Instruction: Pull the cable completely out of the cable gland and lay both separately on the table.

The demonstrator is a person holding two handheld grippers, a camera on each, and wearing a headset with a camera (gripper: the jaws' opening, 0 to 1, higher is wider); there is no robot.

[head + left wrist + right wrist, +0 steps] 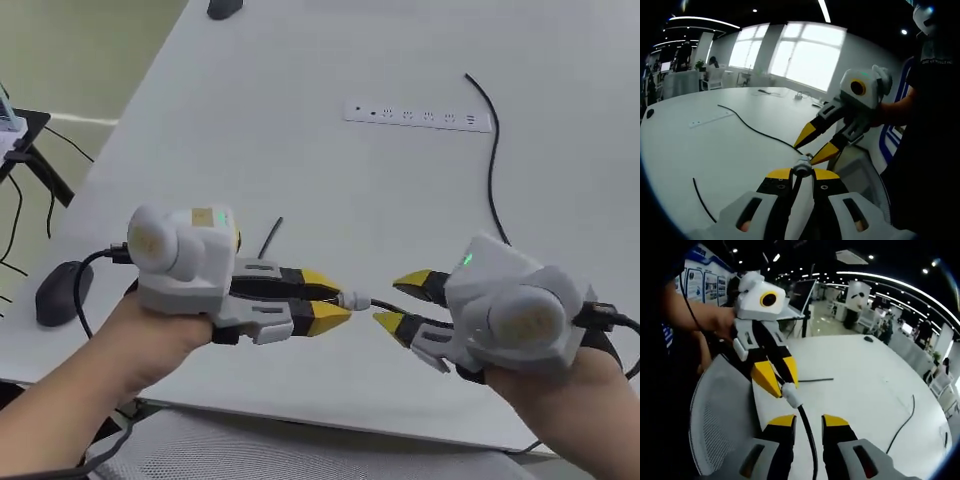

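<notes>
My left gripper (338, 301) is shut on a small white cable gland (353, 299), which sticks out past its yellow tips above the table's near edge. In the left gripper view the gland (801, 167) sits at the tips of that gripper (801, 174). A thin black cable (386, 305) leaves the gland and runs between the jaws of my right gripper (405, 303), which stand apart around it without pinching. The right gripper view shows the gland (791, 395), the cable (808, 430) and its own gripper (808, 421) open. The cable (491, 165) trails away over the table.
A white power strip (418, 116) lies far back on the white table (300, 150). A short black cable piece (270, 238) lies behind the left gripper. A dark mouse (62, 290) sits at the left edge. A grey mesh chair (250, 440) is below the front edge.
</notes>
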